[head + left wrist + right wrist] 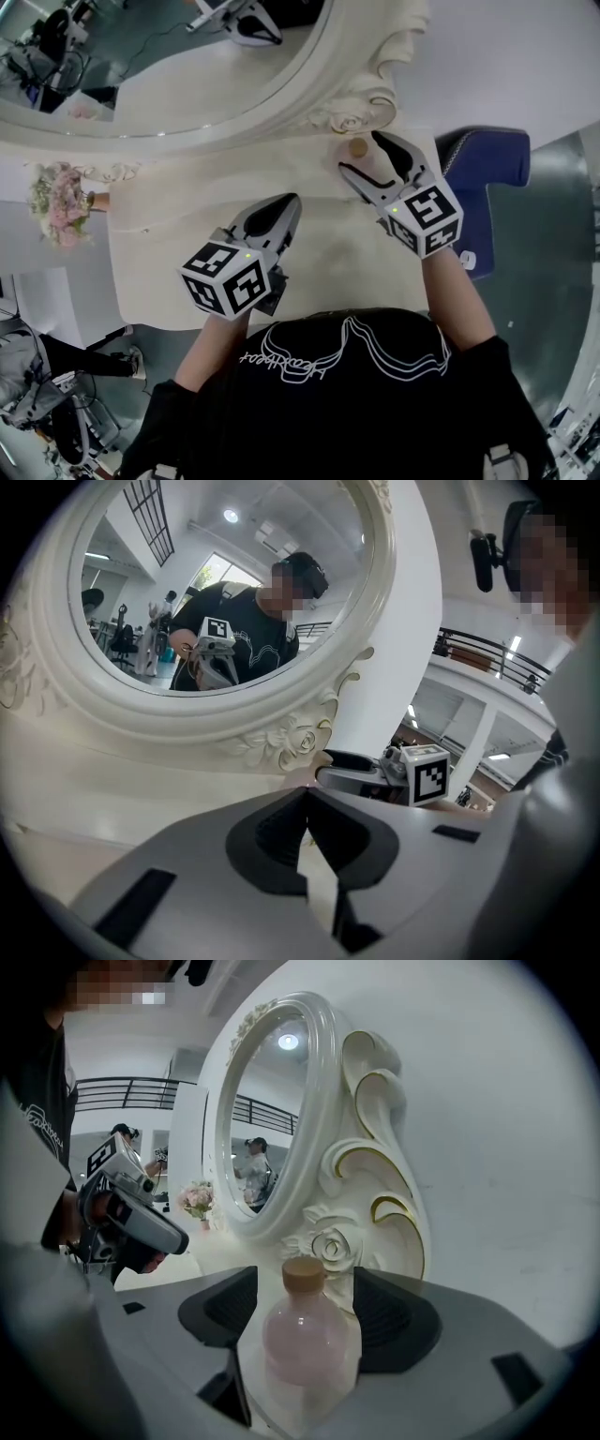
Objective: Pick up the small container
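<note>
The small container is a round pink bottle (309,1340) with a tan cork cap (304,1274). It stands upright on the cream vanity top between the jaws of my right gripper (305,1288). Those jaws are open, with a gap showing on each side of the bottle. In the head view only the cap (358,148) shows, between the right gripper's fingertips (349,172), close to the mirror's carved base. My left gripper (284,208) hovers over the table's middle, shut and empty; in its own view the tips (307,794) meet.
A large oval mirror in an ornate white frame (361,108) stands just behind the bottle. A pink flower bouquet (56,202) sits at the table's left end. A blue chair (487,169) stands to the right of the cream table (178,253).
</note>
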A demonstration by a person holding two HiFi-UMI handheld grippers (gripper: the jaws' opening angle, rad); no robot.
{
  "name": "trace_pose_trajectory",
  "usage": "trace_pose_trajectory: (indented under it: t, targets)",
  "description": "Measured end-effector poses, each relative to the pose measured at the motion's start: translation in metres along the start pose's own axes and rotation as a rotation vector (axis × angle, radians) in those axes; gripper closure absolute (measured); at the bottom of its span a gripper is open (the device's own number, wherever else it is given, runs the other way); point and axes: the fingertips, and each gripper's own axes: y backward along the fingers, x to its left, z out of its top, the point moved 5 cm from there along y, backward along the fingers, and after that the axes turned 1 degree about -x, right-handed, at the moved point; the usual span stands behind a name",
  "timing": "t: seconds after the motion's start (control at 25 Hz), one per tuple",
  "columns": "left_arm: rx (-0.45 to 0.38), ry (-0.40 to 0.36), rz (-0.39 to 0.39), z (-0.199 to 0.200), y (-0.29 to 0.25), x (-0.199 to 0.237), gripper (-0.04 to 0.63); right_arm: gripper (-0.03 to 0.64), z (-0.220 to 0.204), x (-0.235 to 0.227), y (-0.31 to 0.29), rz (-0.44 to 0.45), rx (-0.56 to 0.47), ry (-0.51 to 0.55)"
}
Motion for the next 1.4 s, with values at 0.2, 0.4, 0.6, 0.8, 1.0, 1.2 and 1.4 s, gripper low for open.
trace_pose_trajectory:
  t: [0.2,0.4,0.6,0.8,1.0,1.2,1.4]
  targets:
    - [0.012,0.011,0.011,-0.003,-0.002,0.005,0.594,0.367,-0.009,-0.004,-0.004,-0.030,0.000,-0.005]
    - [0.006,0.004,0.005,-0.001,-0.005,0.005,0.594,0.433,-0.010,-0.003,-0.005,-0.052,0.003,0.035]
    - [0.008,0.005,0.004,-0.001,-0.005,0.006,0.594,0.482,-0.011,0.000,-0.006,-0.052,-0.008,0.015]
    - [0.011,0.004,-0.001,-0.003,-0.004,0.005,0.594,0.483,-0.011,0.001,-0.006,-0.057,-0.008,-0.006]
    - [0.012,0.001,-0.002,-0.003,-0.002,0.005,0.594,0.485,-0.011,0.002,-0.006,-0.062,-0.010,-0.010]
    - [0.014,0.001,0.005,-0.005,-0.001,0.004,0.594,0.485,-0.012,0.001,-0.005,-0.071,-0.013,-0.015]
    - [0.007,-0.005,0.005,-0.004,0.004,0.001,0.594,0.485,-0.011,0.001,-0.004,-0.086,-0.009,-0.026]
